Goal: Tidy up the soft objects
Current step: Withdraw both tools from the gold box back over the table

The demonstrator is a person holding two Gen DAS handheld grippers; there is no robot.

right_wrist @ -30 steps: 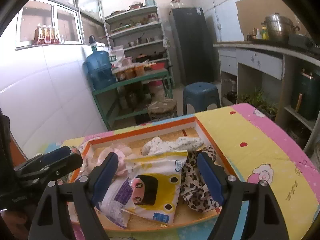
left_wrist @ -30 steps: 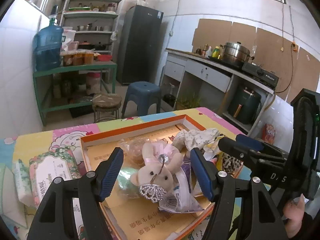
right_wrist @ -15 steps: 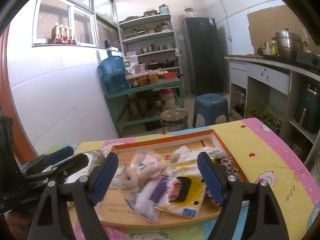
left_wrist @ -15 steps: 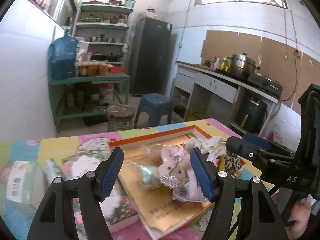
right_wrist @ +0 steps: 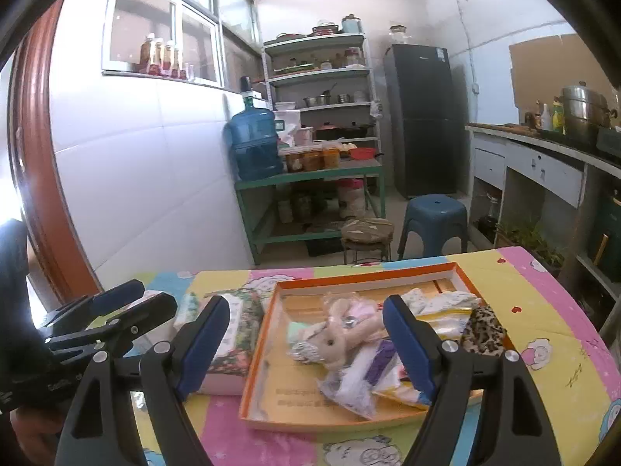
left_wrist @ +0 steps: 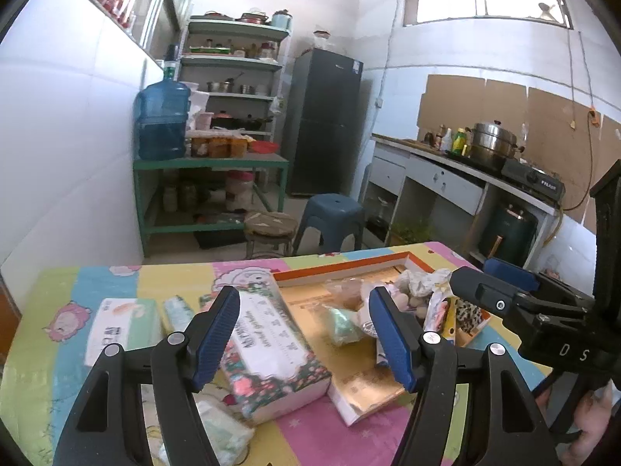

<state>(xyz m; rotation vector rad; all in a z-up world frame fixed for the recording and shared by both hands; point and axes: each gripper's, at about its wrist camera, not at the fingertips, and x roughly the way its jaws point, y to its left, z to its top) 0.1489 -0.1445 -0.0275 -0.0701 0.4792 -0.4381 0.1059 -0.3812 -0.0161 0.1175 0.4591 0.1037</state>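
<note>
- Grippers hang above a table (right_wrist: 543, 295) with a cartoon-print cloth in a kitchen; both stand spread, with nothing between the blue pads.
- Left gripper (left_wrist: 304, 336) is raised over the table's left part, above a floral tissue pack (left_wrist: 271, 353) lying just left of the tray.
- Right gripper (right_wrist: 304, 345) hovers over the near edge of an orange-rimmed tray (right_wrist: 357, 277), its left pad over the tissue pack (right_wrist: 236, 334), its right over the tray's contents.
- Each tool shows in the other's view: the right one at the right edge of the left camera's picture, a hand (left_wrist: 590, 427) under it; the left one at the left edge of the right camera's picture.
- Soft things lie heaped in the tray: a plush bunny (right_wrist: 341, 334) at the middle with a silvery ornament at its head, clear bags (right_wrist: 357, 380) in front of it, a pale patterned cloth (right_wrist: 438, 299) at the far right, a leopard-print piece (right_wrist: 485, 330) at the right rim.
- A green item (left_wrist: 341, 324) rests in the tray near the bunny.
- More packs lie on the cloth left of the tray: a white-and-green pack (left_wrist: 116, 334) and a pale green one (left_wrist: 221, 431) near the left tool's arms.
- Behind the table stand a blue stool (right_wrist: 432, 223), a round stool (right_wrist: 366, 235), a green rack with a water jug (right_wrist: 254, 143), and a dark fridge (right_wrist: 423, 116).
</note>
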